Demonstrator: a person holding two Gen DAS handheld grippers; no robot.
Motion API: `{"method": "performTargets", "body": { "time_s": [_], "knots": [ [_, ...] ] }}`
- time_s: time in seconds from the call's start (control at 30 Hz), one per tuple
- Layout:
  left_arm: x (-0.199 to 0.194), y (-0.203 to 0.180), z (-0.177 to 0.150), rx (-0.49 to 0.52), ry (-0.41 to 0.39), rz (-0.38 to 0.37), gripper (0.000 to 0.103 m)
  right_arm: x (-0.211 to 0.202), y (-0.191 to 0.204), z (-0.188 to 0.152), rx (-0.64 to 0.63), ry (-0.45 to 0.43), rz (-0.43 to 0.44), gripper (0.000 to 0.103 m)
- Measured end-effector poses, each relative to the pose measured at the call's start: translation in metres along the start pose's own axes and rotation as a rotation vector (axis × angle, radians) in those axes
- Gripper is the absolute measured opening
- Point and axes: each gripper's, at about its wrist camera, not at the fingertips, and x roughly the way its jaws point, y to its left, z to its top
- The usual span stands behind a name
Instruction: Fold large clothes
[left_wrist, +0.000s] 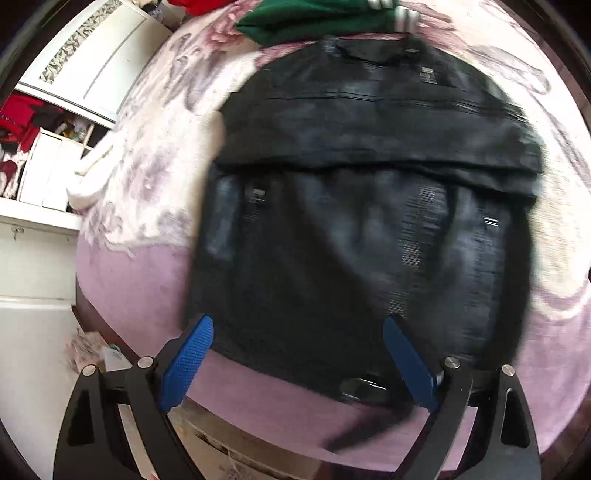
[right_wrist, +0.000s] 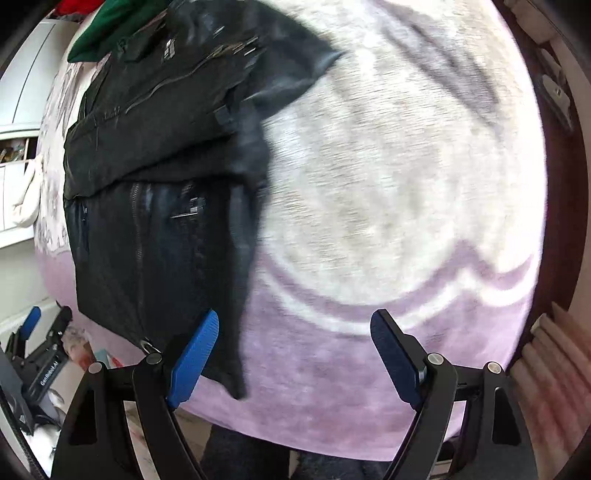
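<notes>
Black and partly folded, the jacket (left_wrist: 369, 221) lies on the bed (left_wrist: 147, 280), which is covered by a plush lilac blanket with pale floral patterning. Its upper part is laid over the lower part in a crosswise fold, with zips and small metal fittings showing on the front. A green garment (left_wrist: 325, 18) sits just beyond its far edge, and something red (left_wrist: 192, 5) lies past that. White cabinets (left_wrist: 85, 59) stand to the left of the bed, with an open shelf of clutter below them.

In the left wrist view the left gripper (left_wrist: 297, 363) hangs over the jacket's near hem. Its blue fingers (left_wrist: 188, 363) are spread wide apart and hold nothing. The hem runs between them, with a metal zip pull (left_wrist: 364, 387) near the right finger. Whether the tips touch the cloth cannot be told, since the picture is smeared with motion blur.

In the right wrist view the right gripper (right_wrist: 295, 363) is also wide open and empty. The jacket (right_wrist: 162, 184) fills the left of that view, and its right edge and a loose dark corner hang down just behind the left finger (right_wrist: 192, 363). The other finger is over bare blanket (right_wrist: 369, 258), well clear of the jacket. At the far left of this view the left gripper (right_wrist: 33, 325) shows beside the bed's edge.
</notes>
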Motion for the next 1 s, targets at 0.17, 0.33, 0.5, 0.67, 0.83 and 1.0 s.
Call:
{"method": "performTargets", "body": {
  "time_s": [0.17,0.33,0.5,0.67,0.83,1.0],
  "knots": [
    [-0.023,-0.063,-0.005,-0.013,0.031,-0.07,0.094,-0.041,-0.068,0.004,0.018,-0.007,0.016,0.086],
    [-0.032,-0.114,-0.006,0.032,0.038,-0.124,0.094,-0.028,-0.092,0.015,0.054,-0.009,0.026,0.086],
    [-0.023,-0.146,-0.007,0.093,0.027,-0.066,0.094,-0.005,-0.109,0.014,0.11,0.008,0.057,0.086],
    [0.009,-0.19,-0.039,0.277,0.035,0.139,0.094,0.006,-0.112,0.021,0.133,0.007,0.067,0.086],
    [0.036,-0.23,-0.074,0.447,0.043,0.241,0.094,0.008,-0.116,0.036,0.134,-0.006,0.057,0.086],
    [0.067,-0.243,-0.074,0.526,-0.001,0.377,0.097,0.011,-0.116,0.056,0.127,-0.011,0.066,0.086]
  ]
}}
